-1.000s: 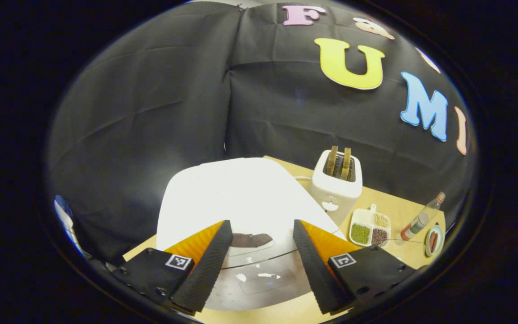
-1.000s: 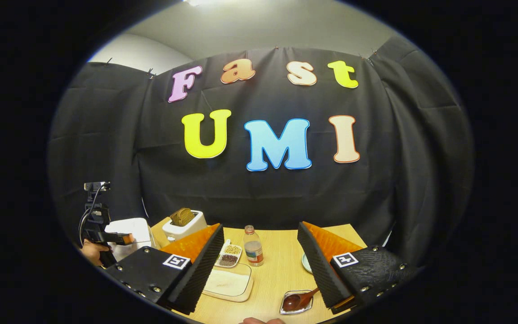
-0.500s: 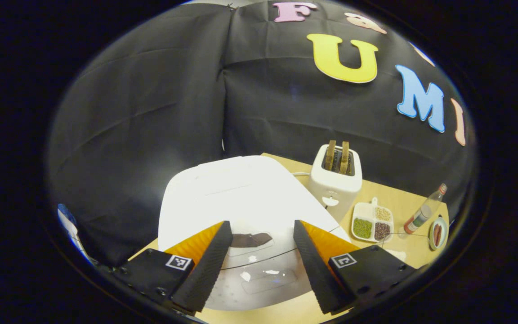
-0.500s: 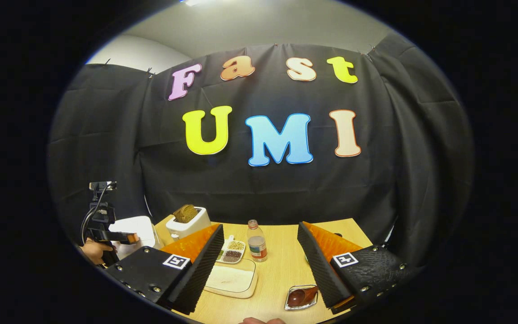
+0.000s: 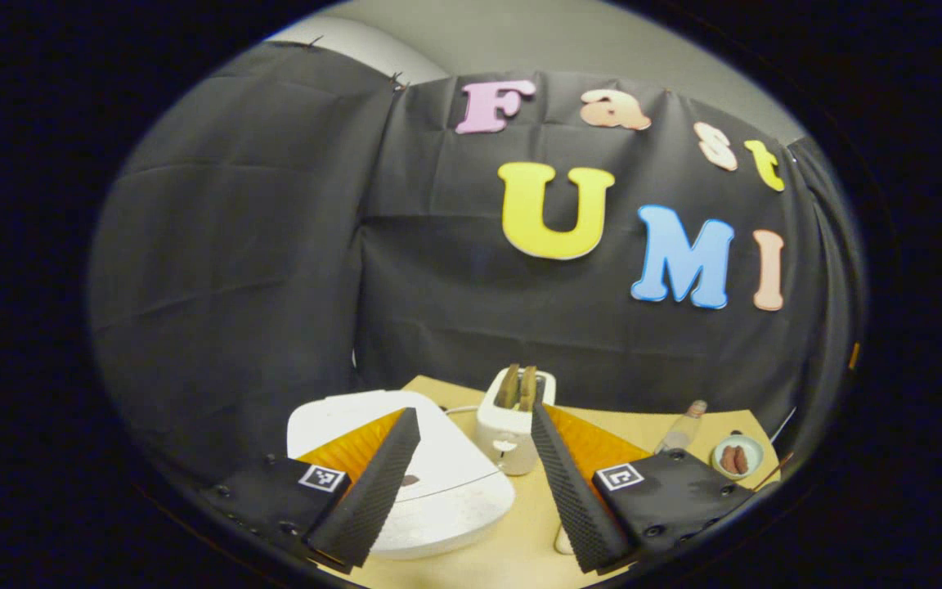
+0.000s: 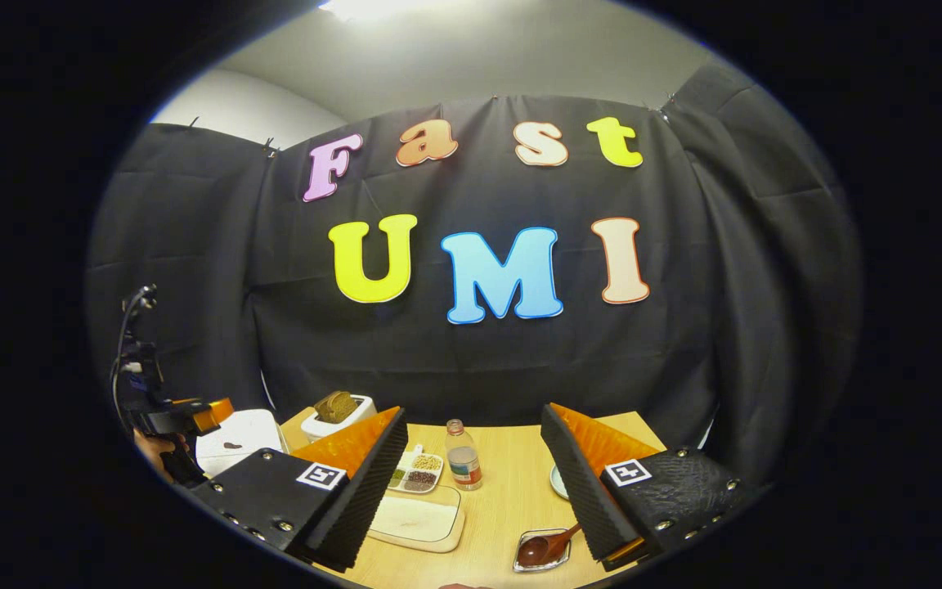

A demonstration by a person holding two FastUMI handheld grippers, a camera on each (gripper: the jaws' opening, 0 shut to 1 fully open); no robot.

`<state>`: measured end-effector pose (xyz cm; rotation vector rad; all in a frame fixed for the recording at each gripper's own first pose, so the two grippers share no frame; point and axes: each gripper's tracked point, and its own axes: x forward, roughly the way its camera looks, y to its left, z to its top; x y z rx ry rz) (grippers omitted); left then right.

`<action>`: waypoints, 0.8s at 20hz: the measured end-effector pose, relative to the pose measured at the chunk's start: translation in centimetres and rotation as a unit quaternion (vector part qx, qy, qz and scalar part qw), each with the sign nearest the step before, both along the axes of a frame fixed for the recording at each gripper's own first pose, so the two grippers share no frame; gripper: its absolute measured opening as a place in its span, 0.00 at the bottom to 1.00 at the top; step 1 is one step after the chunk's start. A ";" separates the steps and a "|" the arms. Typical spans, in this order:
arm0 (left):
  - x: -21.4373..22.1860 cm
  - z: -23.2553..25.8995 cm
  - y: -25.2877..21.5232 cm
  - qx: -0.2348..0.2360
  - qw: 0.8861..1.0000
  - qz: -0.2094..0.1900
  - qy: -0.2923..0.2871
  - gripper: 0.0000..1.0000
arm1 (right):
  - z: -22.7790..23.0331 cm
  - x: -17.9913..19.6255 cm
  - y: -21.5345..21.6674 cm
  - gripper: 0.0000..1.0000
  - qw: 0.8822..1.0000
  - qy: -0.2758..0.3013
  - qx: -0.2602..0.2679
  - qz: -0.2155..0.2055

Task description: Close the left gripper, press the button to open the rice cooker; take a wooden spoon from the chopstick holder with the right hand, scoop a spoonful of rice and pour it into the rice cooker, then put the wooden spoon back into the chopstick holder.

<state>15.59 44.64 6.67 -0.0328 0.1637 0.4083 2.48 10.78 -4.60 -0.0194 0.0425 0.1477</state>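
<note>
Left tongs have pulled back and lifted since a moment ago: the rice cooker, which crowded the left gripper view before, now sits smaller and lower, lid down, white and rounded, near the counter's left end. Fingers stand wide apart as before, nothing between them. The toaster with two slices up sits just beside the cooker on its right; farther right a bottle and a small plate of sausages near the far corner. In the right gripper view the left tongs show at the far left, held in a hand, higher than half a second ago, above the rice cooker. Right tongs have barely shifted; fingers wide, empty, hovering over the counter's near side. Between its fingers: a divided dish of beans, the bottle, and a pale tray of rice toward the front. The wooden spoon lies in a small clear dish just beside the right finger's tip, bowl down, handle angled up toward that finger. Whether that dish is the chopstick holder, I cannot tell. A plate edge peeks behind the right finger. Open counter runs down the middle between tray and spoon dish; the right side toward the far edge also lies bare. Black cloth closes in behind and to both sides.
</note>
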 end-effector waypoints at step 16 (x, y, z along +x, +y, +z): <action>-2.0 7.9 -19.6 0.035 0.982 -0.165 -0.079 0.96 | 3.1 -2.3 0.0 0.99 0.999 -0.044 -0.002 -0.026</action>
